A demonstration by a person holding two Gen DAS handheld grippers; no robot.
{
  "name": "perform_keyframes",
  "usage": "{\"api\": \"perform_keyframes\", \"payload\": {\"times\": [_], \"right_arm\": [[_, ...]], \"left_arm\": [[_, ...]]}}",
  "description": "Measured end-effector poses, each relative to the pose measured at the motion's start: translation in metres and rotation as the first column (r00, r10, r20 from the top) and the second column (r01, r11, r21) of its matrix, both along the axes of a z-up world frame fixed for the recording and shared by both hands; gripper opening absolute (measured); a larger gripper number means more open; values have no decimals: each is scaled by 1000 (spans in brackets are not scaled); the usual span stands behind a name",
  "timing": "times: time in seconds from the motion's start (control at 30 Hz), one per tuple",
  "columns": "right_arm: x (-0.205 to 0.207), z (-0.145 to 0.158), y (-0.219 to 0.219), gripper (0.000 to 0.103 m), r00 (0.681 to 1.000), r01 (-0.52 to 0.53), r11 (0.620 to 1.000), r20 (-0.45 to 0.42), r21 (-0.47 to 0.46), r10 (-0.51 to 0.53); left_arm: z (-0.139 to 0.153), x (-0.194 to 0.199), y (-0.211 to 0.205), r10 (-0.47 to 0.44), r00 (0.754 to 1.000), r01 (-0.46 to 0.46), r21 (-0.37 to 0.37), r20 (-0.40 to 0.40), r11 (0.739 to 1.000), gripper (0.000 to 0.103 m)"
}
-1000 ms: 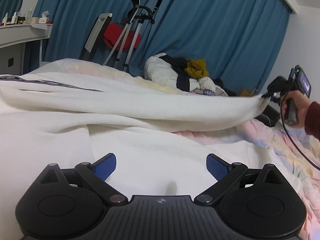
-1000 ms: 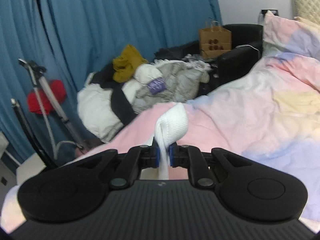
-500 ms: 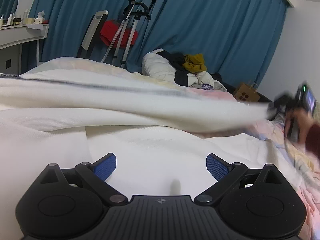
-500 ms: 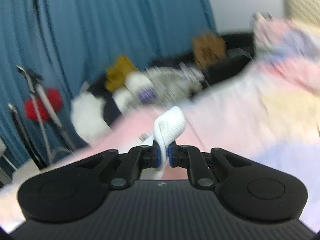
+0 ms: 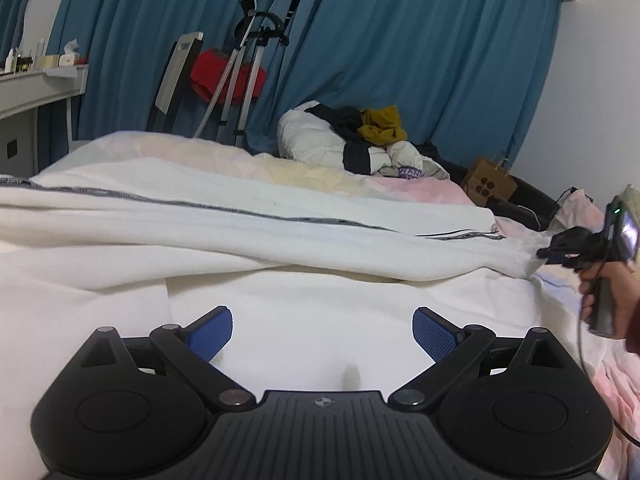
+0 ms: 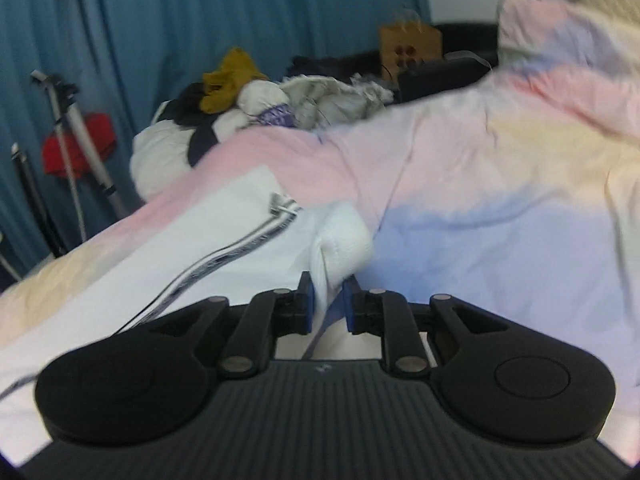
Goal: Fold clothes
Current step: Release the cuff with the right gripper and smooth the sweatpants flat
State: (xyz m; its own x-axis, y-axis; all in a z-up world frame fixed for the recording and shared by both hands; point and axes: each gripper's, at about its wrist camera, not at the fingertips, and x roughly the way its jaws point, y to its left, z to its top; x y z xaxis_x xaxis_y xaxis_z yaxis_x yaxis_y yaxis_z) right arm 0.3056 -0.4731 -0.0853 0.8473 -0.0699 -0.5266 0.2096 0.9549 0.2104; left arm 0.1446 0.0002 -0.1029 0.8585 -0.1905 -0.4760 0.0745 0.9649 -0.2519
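We had the white garment (image 5: 280,240) stretched across the bed (image 6: 500,208), its cuff (image 6: 344,236) between the right gripper's (image 6: 329,304) opening jaws, left gripper (image 5: 322,334) spread empty; most folding remained

White garment (image 5: 280,240), dark stripe; pastel duvet (image 6: 500,184); blue curtains (image 5: 400,60).
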Motion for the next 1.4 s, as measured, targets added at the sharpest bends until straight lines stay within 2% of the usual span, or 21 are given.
{"api": "perform_keyframes", "payload": {"times": [0.17,0.33,0.6,0.7,0.83,1.1,1.23,1.4], "right_arm": [[-57,34,29,19,990,-128,991,47,-30,129],[-123,53,78,19,961,-265,962,61,-67,269],[-196,60,126,19,911,-402,915,79,-45,404],[-214,52,129,19,901,-420,906,91,-49,423],[-221,46,126,19,888,-449,892,87,-50,452],[-217,34,130,19,889,-453,890,57,-49,455],[-220,35,128,19,883,-462,886,76,-30,463],[-215,33,126,19,889,-451,892,75,-11,451]], "left_arm": [[13,-13,-8,-15,1000,15,23,28,1000,98],[23,-27,-17,-37,998,35,51,51,998,98],[28,-44,-29,-38,998,32,109,58,994,98],[30,-52,-30,-40,998,35,91,50,995,98],[32,-61,-27,-20,999,18,63,35,998,98],[41,-82,-15,46,998,-47,37,34,998,98],[43,-90,-2,102,995,-102,26,1,994,98],[50,-105,27,178,982,-180,-39,-57,983,98]]}}
